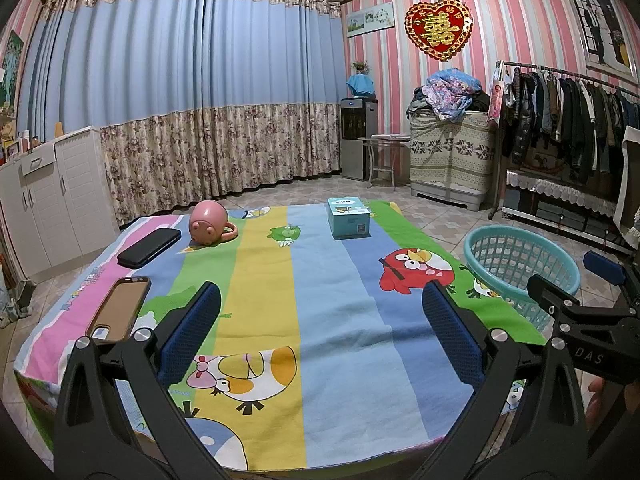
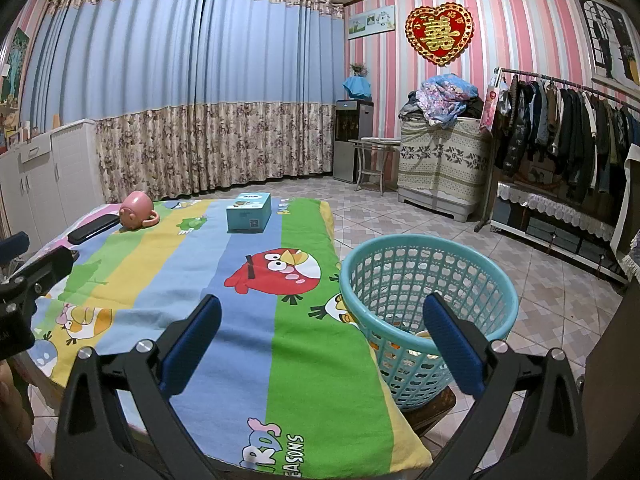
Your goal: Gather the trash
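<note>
Striped cartoon cloth (image 1: 320,300) covers the desk; a pink mug (image 1: 208,225) and tissue box (image 1: 347,218) sit near its far edge. Beside its right edge stands the teal basket (image 2: 430,300). Both grippers, left (image 1: 320,332) and right (image 2: 320,340), hover with fingers spread, empty.

Even indoor light, sharp focus, bowed edges, corners perhaps vignetted

Colours across our table and room

We see a striped cartoon-bird cloth (image 1: 320,320) in pink, green, yellow and blue, a teal lattice basket (image 2: 428,304), a pink mug (image 1: 208,224), and pink-striped wallpaper (image 1: 516,32).
</note>
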The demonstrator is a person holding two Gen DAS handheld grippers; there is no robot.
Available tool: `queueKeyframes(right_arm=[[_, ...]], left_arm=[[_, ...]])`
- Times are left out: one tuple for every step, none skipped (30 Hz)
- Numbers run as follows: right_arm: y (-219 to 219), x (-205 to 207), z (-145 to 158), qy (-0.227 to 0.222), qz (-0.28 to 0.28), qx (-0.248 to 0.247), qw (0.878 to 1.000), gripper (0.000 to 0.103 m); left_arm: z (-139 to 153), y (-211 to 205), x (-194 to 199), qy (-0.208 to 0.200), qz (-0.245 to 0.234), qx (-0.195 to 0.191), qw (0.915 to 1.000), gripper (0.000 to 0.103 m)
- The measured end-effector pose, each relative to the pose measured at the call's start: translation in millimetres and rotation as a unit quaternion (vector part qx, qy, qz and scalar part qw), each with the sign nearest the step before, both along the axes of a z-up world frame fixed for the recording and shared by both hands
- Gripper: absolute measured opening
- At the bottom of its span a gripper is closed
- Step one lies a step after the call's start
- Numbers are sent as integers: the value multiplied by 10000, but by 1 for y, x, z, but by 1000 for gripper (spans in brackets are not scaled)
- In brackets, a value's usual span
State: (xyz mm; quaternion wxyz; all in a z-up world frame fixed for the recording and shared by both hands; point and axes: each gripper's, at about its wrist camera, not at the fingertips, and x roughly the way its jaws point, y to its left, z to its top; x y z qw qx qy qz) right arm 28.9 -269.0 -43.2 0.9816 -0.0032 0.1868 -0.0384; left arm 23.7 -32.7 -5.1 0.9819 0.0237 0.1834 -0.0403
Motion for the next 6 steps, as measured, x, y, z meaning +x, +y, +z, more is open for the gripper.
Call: queueKeyframes(right_arm=[[0,0,0,1,2,1,10000,98],[0,0,0,3,4,0,10000,98],[0,0,0,-1,0,-2,10000,98],[0,0,0,-2,0,-2,10000,98],[0,0,0,0,-1,2,10000,98],[0,0,0,1,-2,4,10000,98]], left_arm=[[0,2,1,10,-11,-1,10000,98],[0,3,1,14,-18,-1,10000,98],[0,5,1,15,-21,-6,10000,98],[1,4,0,13,-14,-1,10000,98],[1,5,1,12,-16,-3,10000,98],[1,4,0,12,-23,-5,10000,98]])
